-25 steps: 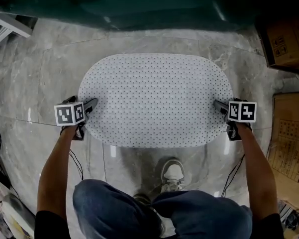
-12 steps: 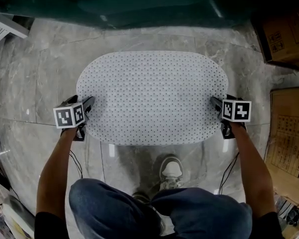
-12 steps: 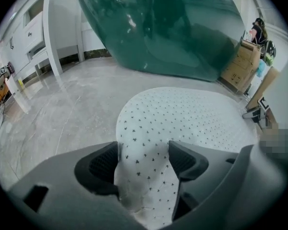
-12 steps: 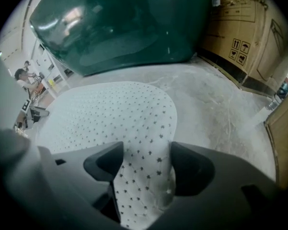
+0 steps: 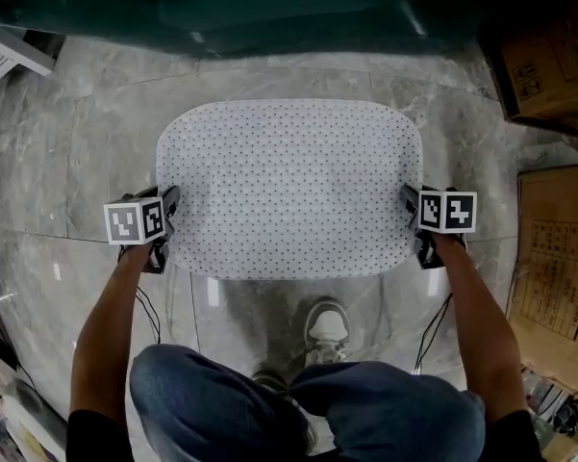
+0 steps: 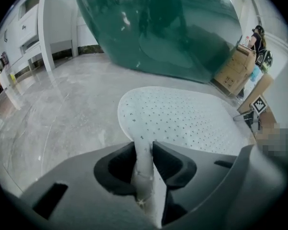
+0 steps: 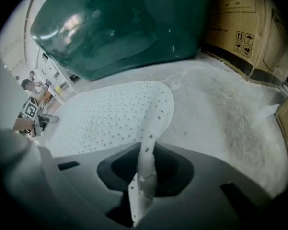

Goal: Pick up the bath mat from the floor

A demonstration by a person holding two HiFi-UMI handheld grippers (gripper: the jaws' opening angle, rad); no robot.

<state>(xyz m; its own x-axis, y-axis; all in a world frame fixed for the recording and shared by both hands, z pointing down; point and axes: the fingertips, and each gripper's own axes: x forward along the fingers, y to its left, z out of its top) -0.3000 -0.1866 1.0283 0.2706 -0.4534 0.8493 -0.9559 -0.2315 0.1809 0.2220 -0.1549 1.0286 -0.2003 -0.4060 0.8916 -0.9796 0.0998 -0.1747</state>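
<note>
Near floor (image 5: 77, 142), left hand-held gripper (image 6: 144, 145) and right hand-held gripper (image 7: 146, 150) closing on bath mat (image 5: 289, 186), pinch seen gripper-side only

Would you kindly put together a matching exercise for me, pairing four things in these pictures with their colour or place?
Things:
1 bath mat
2 left gripper
3 tub
4 cardboard box

Descriptions:
A dark green, beyond the mat
B white with dark dots
C brown, at the head view's upper right
D at the mat's left end

Pairs: 1-B; 2-D; 3-A; 4-C.

The left gripper's jaws are closing, with the mat's edge between them.
</note>
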